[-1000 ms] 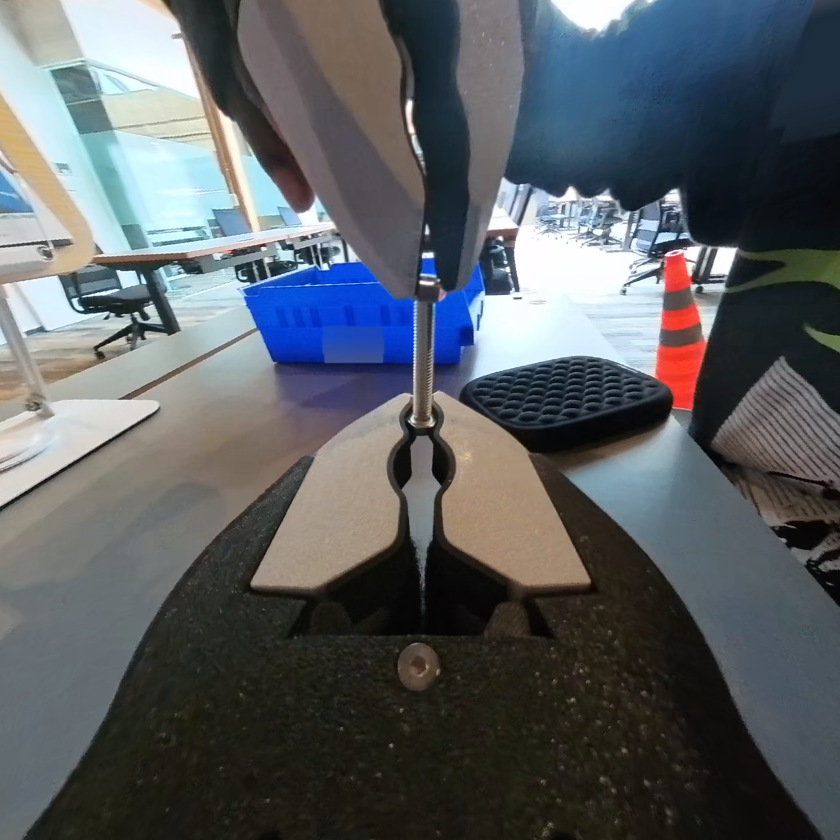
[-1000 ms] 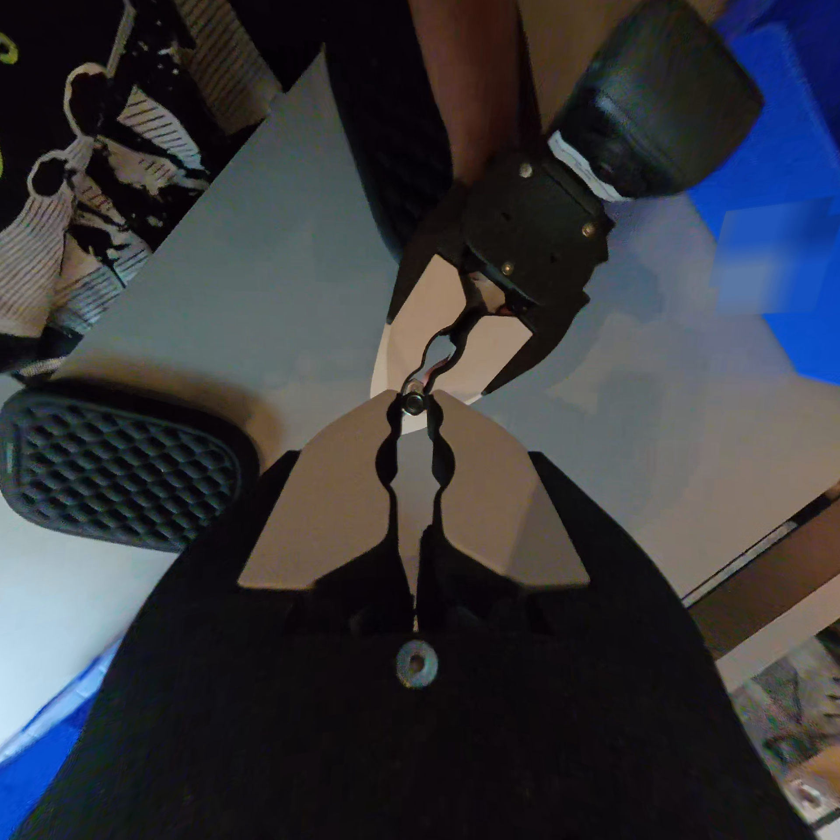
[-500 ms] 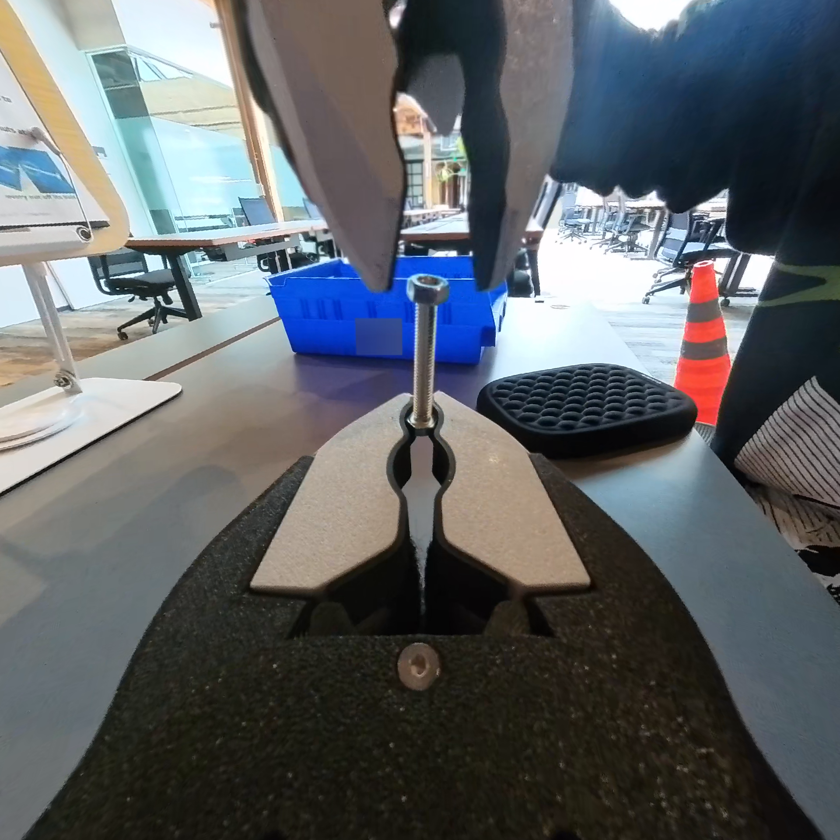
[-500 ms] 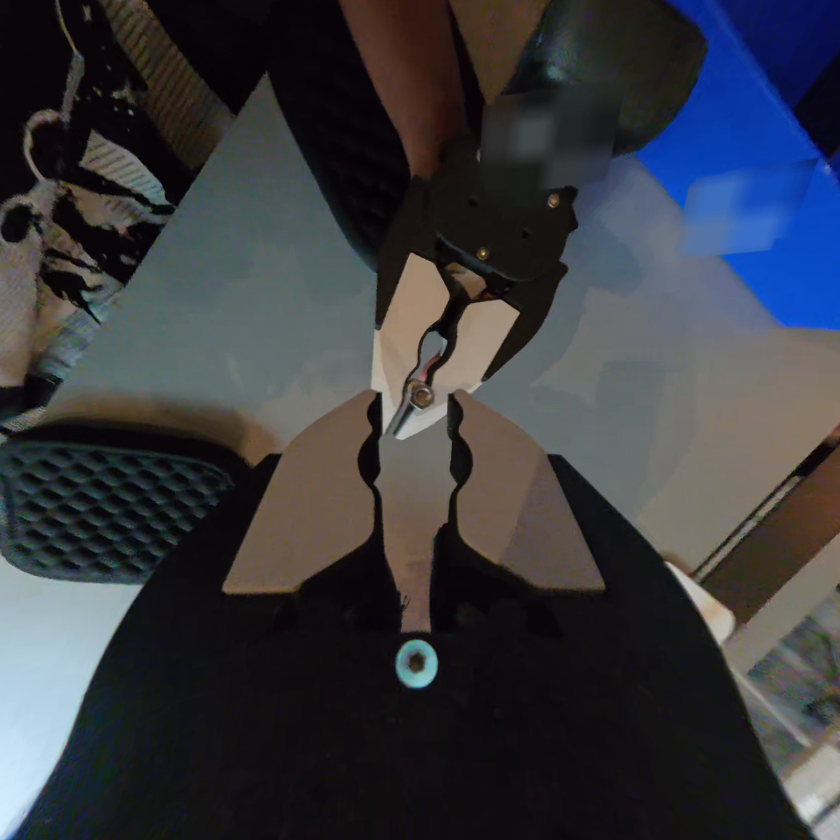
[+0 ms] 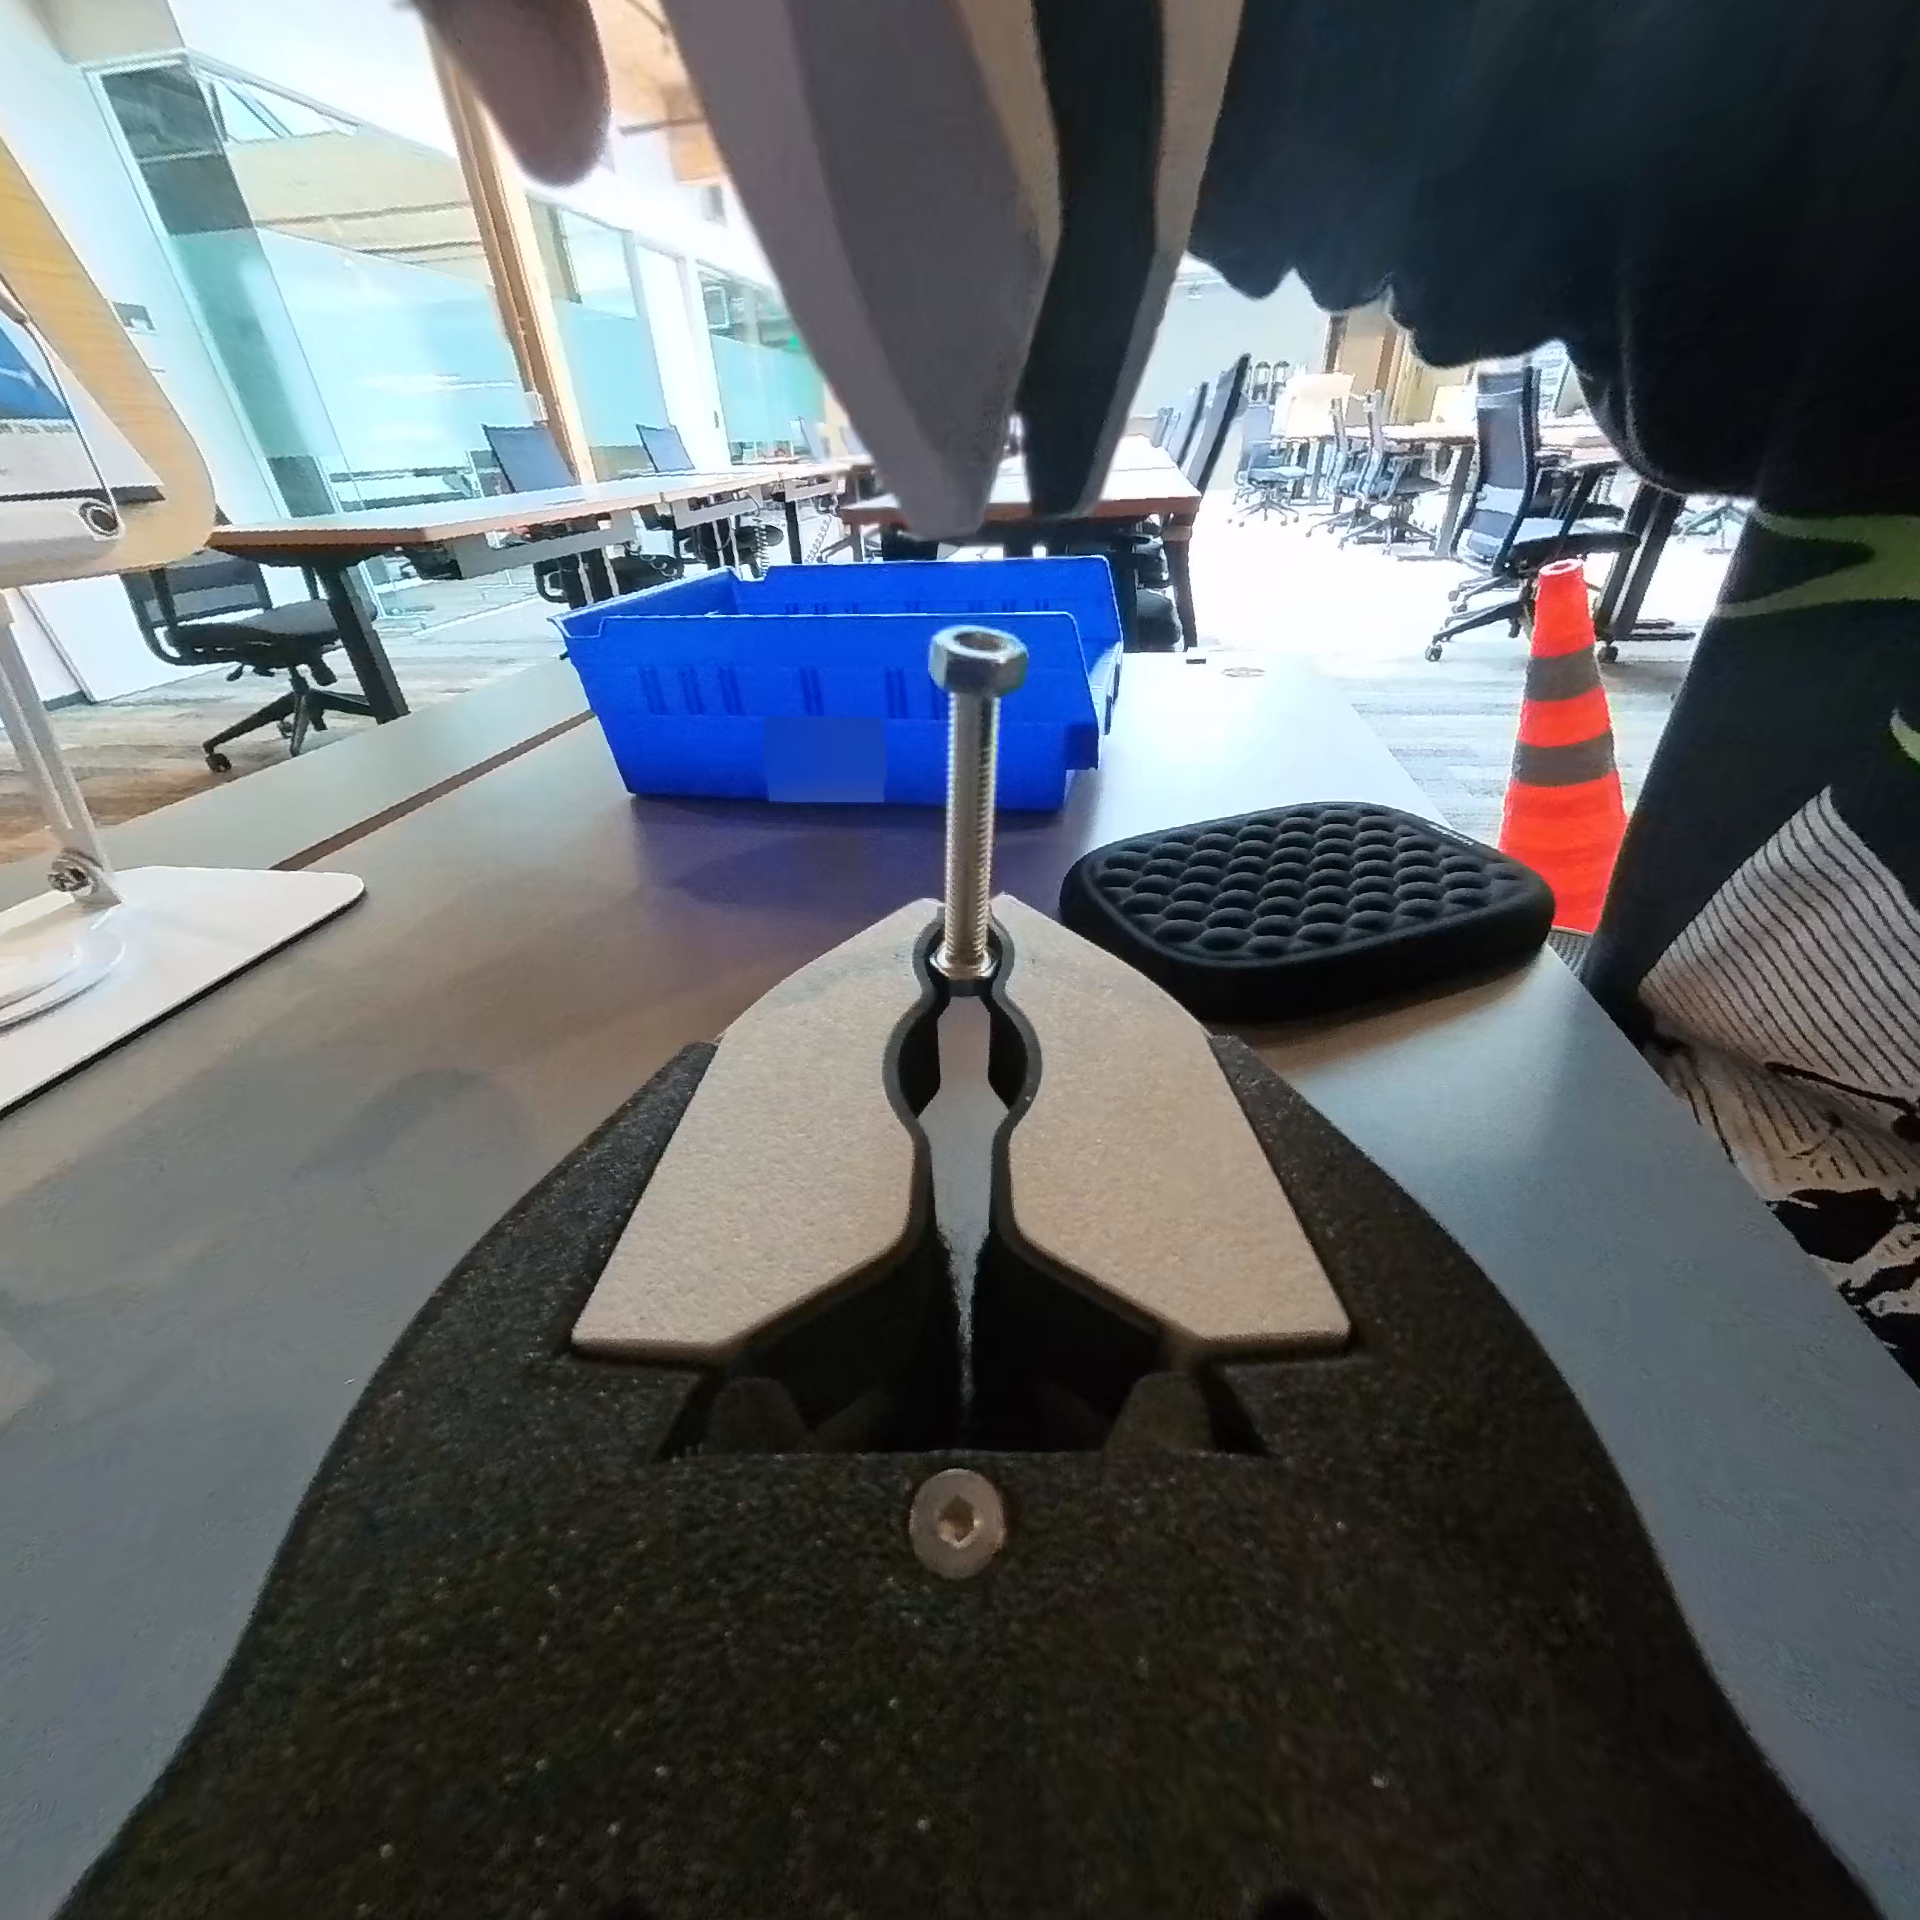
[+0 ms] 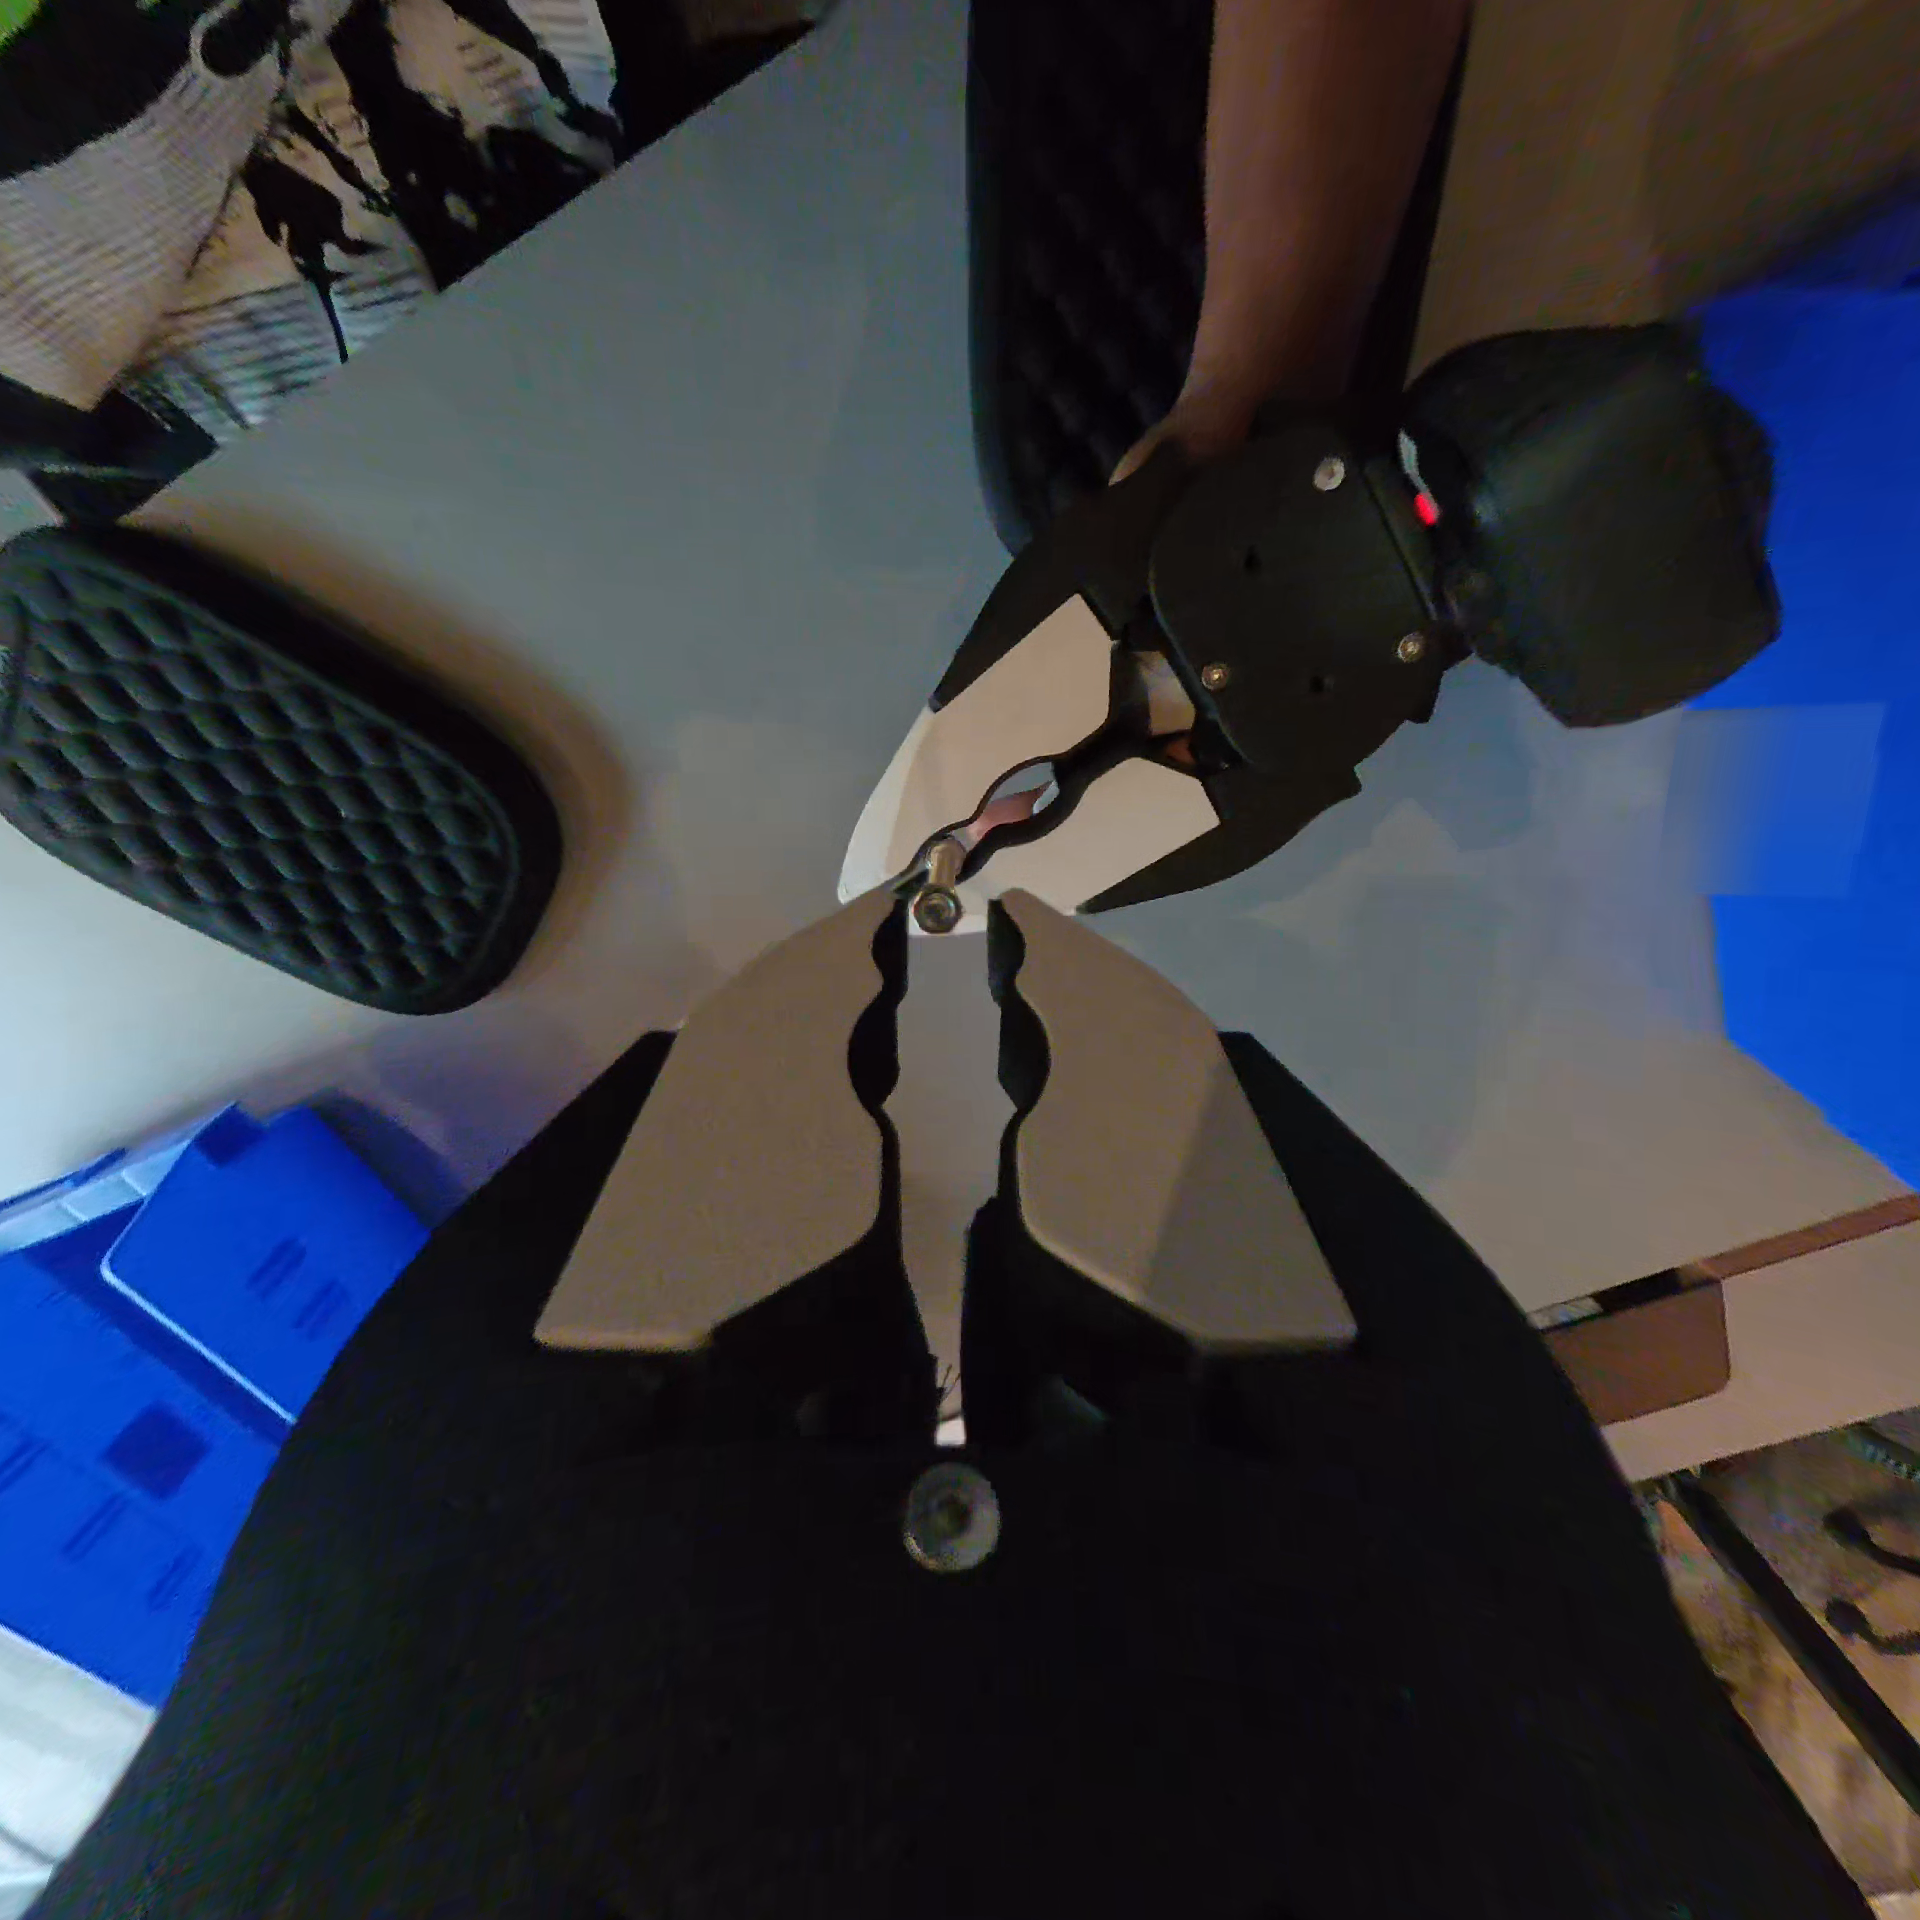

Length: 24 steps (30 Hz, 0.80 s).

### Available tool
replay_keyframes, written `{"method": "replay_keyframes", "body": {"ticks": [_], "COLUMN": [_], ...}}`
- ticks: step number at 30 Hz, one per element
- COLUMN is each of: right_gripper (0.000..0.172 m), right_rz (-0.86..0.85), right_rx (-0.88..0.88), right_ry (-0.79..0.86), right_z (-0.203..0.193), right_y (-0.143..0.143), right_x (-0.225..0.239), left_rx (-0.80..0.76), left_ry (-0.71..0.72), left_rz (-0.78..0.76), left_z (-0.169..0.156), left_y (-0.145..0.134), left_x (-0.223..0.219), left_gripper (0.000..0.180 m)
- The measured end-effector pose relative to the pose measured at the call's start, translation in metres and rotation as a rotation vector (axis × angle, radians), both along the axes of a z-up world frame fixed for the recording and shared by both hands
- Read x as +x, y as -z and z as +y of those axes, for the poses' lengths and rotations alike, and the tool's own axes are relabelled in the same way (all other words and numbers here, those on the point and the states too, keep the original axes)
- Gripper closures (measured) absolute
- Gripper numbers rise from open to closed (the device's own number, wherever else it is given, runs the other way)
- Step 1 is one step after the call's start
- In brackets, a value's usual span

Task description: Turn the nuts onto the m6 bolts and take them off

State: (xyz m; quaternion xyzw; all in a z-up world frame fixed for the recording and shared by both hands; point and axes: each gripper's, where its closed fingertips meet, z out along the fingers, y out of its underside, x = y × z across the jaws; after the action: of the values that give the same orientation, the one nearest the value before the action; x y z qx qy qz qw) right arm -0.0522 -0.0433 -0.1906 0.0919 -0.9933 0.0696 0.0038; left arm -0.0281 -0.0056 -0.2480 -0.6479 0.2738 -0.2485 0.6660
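My left gripper point(image 5: 966, 940) is shut on the lower end of a silver bolt point(image 5: 968, 821) and holds it upright above the grey table point(image 5: 416, 1039). A hex nut point(image 5: 978, 662) sits at the bolt's top end. My right gripper point(image 5: 1013, 504) hangs above the nut with its fingers a little apart, touching nothing. In the right wrist view my right gripper point(image 6: 948, 920) looks straight down on the nut point(image 6: 937, 912), which stands free between the tips and off both pads. The left gripper point(image 6: 920, 868) shows there, closed on the bolt.
A blue bin point(image 5: 852, 717) stands behind the bolt. A black honeycomb pad point(image 5: 1299, 914) lies to its right. A white stand base point(image 5: 156, 935) is at the left and an orange cone point(image 5: 1558, 748) on the floor. A person's body fills the right edge. The gap from one gripper's tips to the other's is roughly 7 cm.
A second ago my right gripper was shut on the nut at the bolt's top. It opened, let go and rose clear, then narrowed again on air. The left gripper kept hold of the bolt.
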Motion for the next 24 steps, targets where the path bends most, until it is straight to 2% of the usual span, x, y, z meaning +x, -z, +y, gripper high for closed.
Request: {"method": "replay_keyframes", "body": {"ticks": [13, 24], "right_gripper": [0.161, 0.162], "right_rz": [-0.011, 0.079], "right_rx": [0.051, -0.064], "right_ry": [-0.019, -0.034], "right_z": [0.004, 0.000], "right_y": [0.014, 0.009], "right_x": [0.002, -0.002], "left_rx": [0.004, 0.023], "left_ry": [0.005, 0.020], "left_rz": [0.001, -0.044], "left_z": [-0.001, -0.004], "left_y": [0.000, -0.006], "left_x": [0.000, -0.002], "left_gripper": [0.177, 0.177]}}
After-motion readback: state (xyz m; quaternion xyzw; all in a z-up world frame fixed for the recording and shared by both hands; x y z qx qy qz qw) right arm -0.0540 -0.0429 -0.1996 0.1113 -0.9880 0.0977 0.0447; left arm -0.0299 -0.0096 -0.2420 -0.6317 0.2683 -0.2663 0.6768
